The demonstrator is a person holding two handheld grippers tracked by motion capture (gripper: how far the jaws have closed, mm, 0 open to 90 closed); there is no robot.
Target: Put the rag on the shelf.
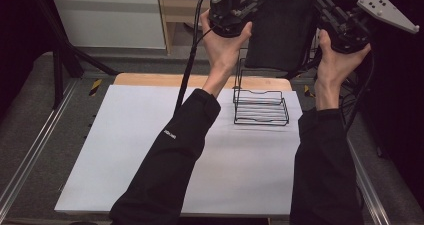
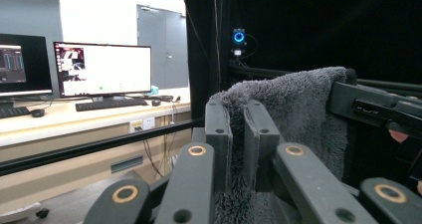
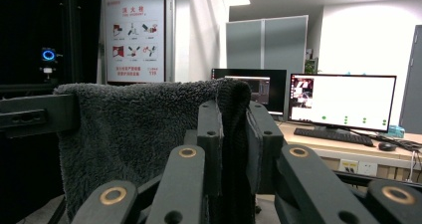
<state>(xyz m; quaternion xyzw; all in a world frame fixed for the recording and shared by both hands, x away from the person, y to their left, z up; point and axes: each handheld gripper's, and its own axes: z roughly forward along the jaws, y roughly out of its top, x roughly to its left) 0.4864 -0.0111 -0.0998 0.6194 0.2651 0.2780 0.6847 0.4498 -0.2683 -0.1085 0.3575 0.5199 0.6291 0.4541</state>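
Holding one dark grey towel (image 1: 282,27) stretched aloft, two grippers, left gripper (image 1: 248,6) and right gripper (image 1: 322,7) each clamped on a top corner, one black wire rack (image 1: 261,105) on one white table sheet (image 1: 150,150) below

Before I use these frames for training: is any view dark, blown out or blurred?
High view: white sheet evenly lit, the surround near black, towel a dark shape with little texture. Left gripper view: monitor blown out, right half black, near tongs soft. Right gripper view: bright room, monitor washed out, towel pile sharp.
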